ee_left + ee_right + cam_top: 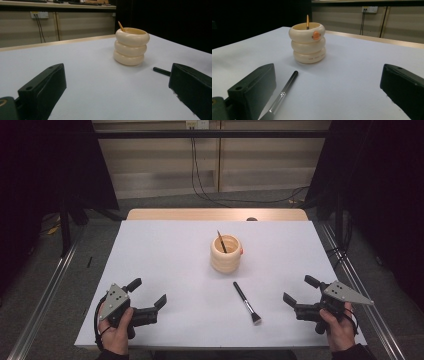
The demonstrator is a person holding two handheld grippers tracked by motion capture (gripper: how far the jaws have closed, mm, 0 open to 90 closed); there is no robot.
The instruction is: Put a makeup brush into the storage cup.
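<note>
left gripper (148, 296) low, fingers apart | right gripper (299, 290) same | brush (246, 302) between

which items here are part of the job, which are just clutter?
In the job:
- black-handled makeup brush lying on the white table
- cream ringed ceramic holder with a thin wooden-handled brush standing in it
- left tool and right tool, both open

Lying about:
- black cables on the floor behind the table
- wall socket
</note>
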